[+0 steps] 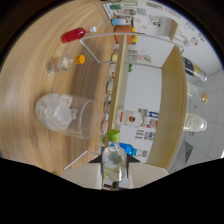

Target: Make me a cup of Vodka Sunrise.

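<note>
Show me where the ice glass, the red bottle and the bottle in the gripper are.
Ice glass (67, 115), gripper view, on its clear wall.
Red bottle (73, 34), gripper view, on its body.
Held bottle (114, 162), gripper view, on its clear body.

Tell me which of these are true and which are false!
1. The claw grips a clear bottle with a green cap. True.
2. The clear cup has ice in it. True.
3. The red bottle is in the claw. False: it is on the wooden table, beyond the cup.
4. The small clear bottle has a blue cap. False: its cap is orange.
</note>
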A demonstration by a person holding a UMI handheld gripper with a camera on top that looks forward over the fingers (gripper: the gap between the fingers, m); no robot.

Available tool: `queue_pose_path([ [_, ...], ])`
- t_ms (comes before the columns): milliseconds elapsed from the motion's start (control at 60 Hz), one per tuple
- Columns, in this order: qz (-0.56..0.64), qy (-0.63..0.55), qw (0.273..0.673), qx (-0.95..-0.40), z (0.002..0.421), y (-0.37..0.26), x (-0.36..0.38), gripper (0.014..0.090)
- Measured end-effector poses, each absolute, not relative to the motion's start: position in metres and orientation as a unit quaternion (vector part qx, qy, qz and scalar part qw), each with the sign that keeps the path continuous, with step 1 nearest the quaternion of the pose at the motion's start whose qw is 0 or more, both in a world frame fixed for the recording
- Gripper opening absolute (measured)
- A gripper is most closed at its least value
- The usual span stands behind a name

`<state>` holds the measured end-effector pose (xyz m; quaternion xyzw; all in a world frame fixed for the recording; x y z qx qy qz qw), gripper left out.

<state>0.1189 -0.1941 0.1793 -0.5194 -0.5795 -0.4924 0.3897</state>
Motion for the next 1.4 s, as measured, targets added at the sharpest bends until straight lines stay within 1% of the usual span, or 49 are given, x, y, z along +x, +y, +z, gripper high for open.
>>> queue_pose_path([
  [117,-0.508,-0.600,0.360,-0.502,0.177,-0.192,0.122,0.0353],
  [233,-0.512,-0.610,0.351,-0.493,0.180,-0.190,0.121,0.0354],
  [333,-0.501,-0.605,0.361,-0.503,0.181,-0.190,0.119,0.0352],
  [417,-0.464,-0.571,0.397,-0.549,0.183,-0.191,0.117,0.0356],
  [483,-0.406,-0.509,0.458,-0.606,0.194,-0.193,0.111,0.0357],
  [567,-0.287,-0.389,0.540,-0.689,0.209,-0.196,0.104,0.0356],
  [633,-0.199,-0.292,0.586,-0.729,0.220,-0.198,0.103,0.0355],
  [683,-0.143,-0.230,0.611,-0.744,0.224,-0.197,0.105,0.0356],
  [767,-0.078,-0.158,0.625,-0.760,0.215,-0.196,0.112,0.0355],
  [850,-0.036,-0.117,0.609,-0.783,0.185,-0.195,0.117,0.0354],
  [917,-0.009,-0.090,0.584,-0.806,0.152,-0.193,0.121,0.0352],
  [1100,0.015,-0.037,0.532,-0.846,0.081,-0.184,0.141,0.0349],
  [1217,0.018,-0.032,0.513,-0.857,0.056,-0.184,0.147,0.0350],
  [1400,0.023,-0.040,0.496,-0.867,0.033,-0.184,0.146,0.0349],
])
